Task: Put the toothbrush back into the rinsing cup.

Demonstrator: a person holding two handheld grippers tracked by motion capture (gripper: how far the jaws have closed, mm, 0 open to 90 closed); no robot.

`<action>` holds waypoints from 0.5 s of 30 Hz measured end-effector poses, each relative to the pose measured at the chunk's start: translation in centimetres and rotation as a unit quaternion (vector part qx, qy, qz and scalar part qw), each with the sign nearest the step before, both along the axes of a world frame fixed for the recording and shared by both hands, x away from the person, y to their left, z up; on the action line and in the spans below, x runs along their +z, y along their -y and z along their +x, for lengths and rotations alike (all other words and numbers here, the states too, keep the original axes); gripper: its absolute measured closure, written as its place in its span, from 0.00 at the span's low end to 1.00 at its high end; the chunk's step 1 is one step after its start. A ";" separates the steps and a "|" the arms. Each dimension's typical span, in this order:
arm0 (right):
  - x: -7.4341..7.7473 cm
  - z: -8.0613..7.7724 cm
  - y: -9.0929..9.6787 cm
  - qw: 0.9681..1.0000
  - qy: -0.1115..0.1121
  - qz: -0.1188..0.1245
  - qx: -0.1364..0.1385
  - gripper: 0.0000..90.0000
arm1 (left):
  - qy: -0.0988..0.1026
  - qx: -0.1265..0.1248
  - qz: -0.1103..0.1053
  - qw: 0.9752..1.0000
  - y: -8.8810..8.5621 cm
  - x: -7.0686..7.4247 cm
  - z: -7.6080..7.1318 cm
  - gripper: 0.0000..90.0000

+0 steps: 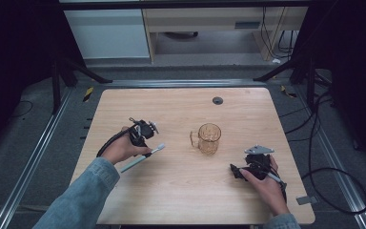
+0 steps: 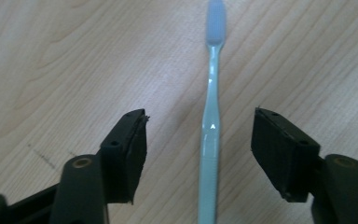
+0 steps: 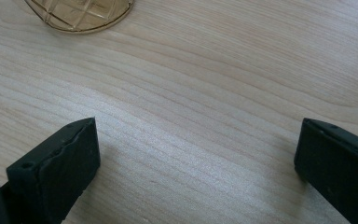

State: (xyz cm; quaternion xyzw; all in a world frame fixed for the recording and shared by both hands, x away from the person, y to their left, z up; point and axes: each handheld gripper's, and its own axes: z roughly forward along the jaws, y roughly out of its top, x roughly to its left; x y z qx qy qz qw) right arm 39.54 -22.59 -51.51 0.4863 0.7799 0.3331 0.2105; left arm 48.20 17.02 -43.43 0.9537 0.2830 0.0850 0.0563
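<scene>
A pale green toothbrush [image 1: 143,158] with a light bristle head lies flat on the wooden table [image 1: 181,109], left of centre. My left gripper [image 1: 142,138] hangs just above it, held in a hand. In the left gripper view the toothbrush [image 2: 212,126] runs lengthwise between the two jaws, and the left gripper [image 2: 199,116] is open, not touching it. An amber glass mug [image 1: 208,138] with a handle stands upright mid-table. My right gripper [image 1: 236,171] rests low at the front right, to the mug's right and nearer me. The right gripper [image 3: 196,123] is wide open over bare wood, with the mug's base [image 3: 79,14] ahead.
A dark round grommet [image 1: 218,100] sits in the table's far side. Metal rails and cables run along the floor on both sides of the table. A denim sleeve [image 1: 83,195] comes in at the front left.
</scene>
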 end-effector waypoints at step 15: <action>0.0 0.0 0.2 1.000 0.000 0.000 0.010 0.01 | -0.024 -0.010 0.022 0.999 1.1 -1.7 0.5 0.65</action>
